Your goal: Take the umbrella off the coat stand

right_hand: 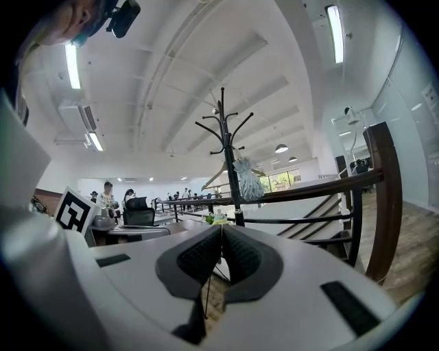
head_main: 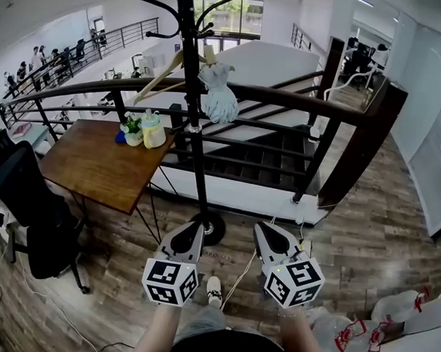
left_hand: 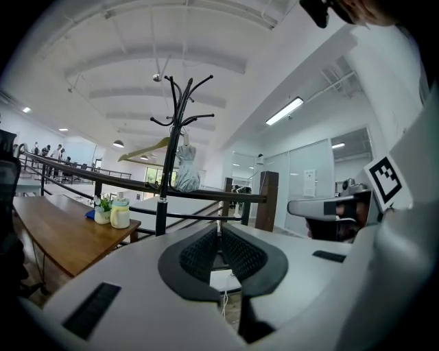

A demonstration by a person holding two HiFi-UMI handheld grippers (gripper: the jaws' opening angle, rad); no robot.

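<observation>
Pale umbrella [head_main: 219,97] hangs folded on the coat stand [head_main: 196,138], ahead of and above my left hand-held gripper [head_main: 195,227] and right hand-held gripper [head_main: 261,229] — both pinched together, empty, since it's beyond reach.

Wood-plank floor [head_main: 382,222], brown table [head_main: 97,166] (black chair [head_main: 23,192] beside it), dark stair railing [head_main: 282,97], ceiling strip lights [right_hand: 72,65]

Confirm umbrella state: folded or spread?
Folded. The umbrella hangs as a narrow gathered bundle from a hook of the coat stand, canopy collapsed.
</observation>
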